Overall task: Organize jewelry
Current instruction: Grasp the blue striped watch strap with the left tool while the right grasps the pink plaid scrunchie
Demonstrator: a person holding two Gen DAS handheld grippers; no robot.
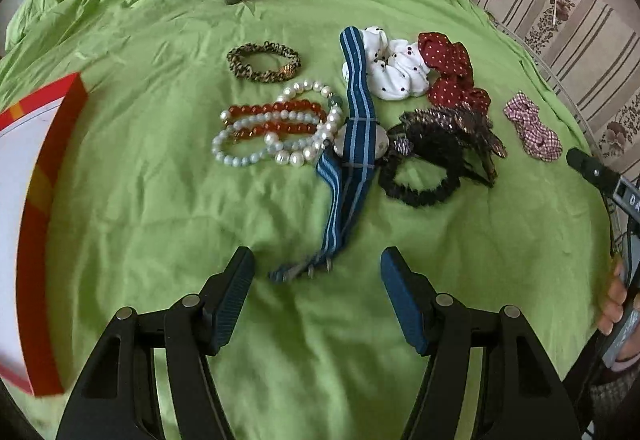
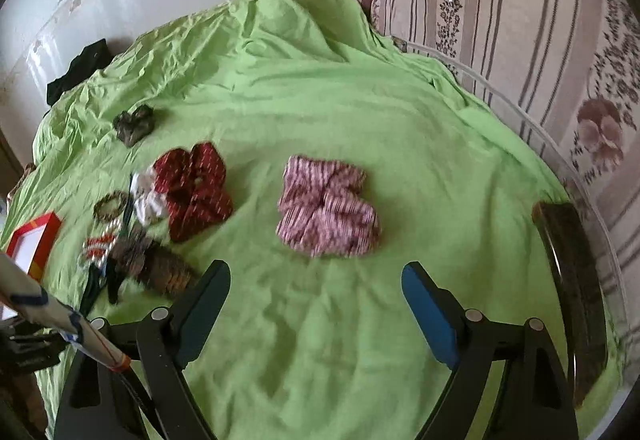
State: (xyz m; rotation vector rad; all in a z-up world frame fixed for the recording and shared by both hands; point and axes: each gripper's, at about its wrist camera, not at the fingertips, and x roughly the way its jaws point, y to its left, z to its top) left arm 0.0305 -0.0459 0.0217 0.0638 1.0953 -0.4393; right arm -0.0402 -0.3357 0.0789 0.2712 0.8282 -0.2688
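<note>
Little looked sorted: bead bracelets (image 1: 276, 124), a striped strap (image 1: 352, 144) and scrunchies (image 1: 412, 68) lay clustered on the green sheet (image 1: 160, 220), box (image 1: 24, 176) empty; left tool (image 1: 316, 268) and right tool (image 2: 316, 280) both hung released, grasping nothing, the latter near the pink scrunchie (image 2: 326, 206)

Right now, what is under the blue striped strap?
Under the blue striped strap a white oval piece shows, with pearl beads at its edge. Its face is covered.

The right gripper (image 1: 624, 196) body shows only "DA".
</note>
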